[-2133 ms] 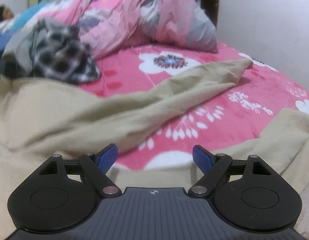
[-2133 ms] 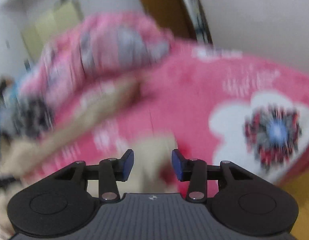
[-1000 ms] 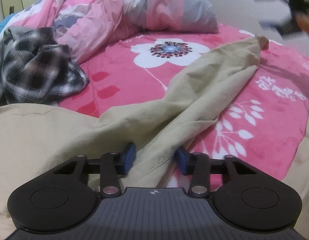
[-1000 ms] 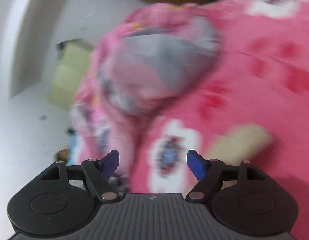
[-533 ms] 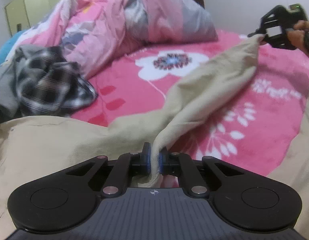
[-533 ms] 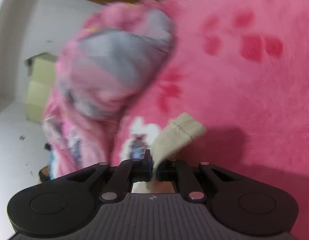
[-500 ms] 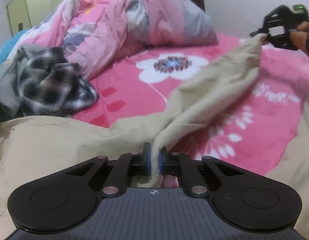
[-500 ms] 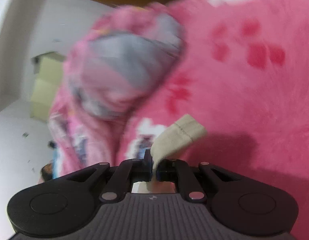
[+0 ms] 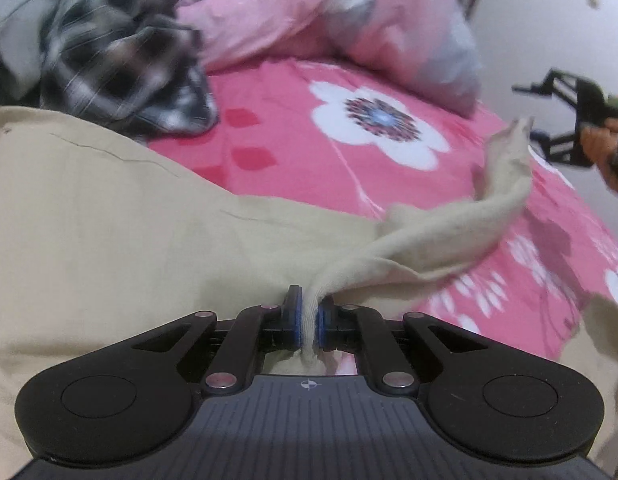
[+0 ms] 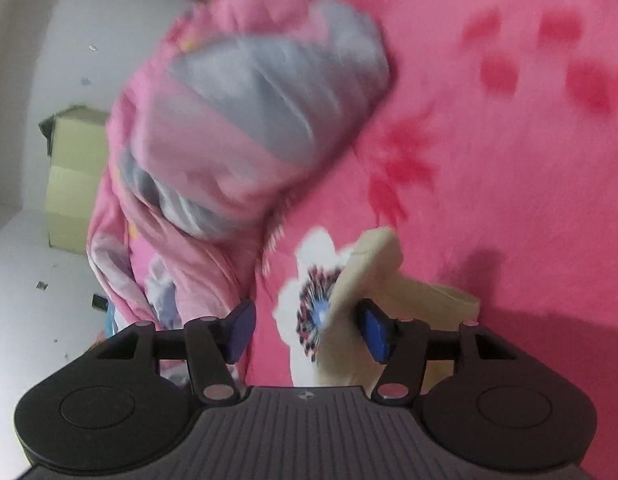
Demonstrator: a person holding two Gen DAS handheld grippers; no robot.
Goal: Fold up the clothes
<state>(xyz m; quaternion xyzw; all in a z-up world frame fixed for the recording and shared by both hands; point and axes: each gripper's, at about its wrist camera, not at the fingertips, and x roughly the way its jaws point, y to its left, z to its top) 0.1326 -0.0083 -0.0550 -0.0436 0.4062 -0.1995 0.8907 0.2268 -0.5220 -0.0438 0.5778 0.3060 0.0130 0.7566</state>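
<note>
Beige garment (image 9: pixel 109 216): spread on pink bedspread (image 9: pixel 277 148). Left gripper (image 9: pixel 307 322): jaws clamped on its sleeve (image 9: pixel 449 236). Right gripper (image 10: pixel 307 330): jaws just opened, sleeve end loose between them.

beige garment (image 9: pixel 109 216) – rumpled, apparently sleeve outstretched

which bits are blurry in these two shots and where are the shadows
Left wrist view: the plaid shirt is motion-smeared, as is the beige sleeve's far end; the left gripper is sharp; the sleeve's shadow falls on the pink sheet. Right wrist view: the quilt and sheet are streaked; the right gripper stays crisp; a dark shadow lies right of the sleeve; fisheye bends the edges.
</note>
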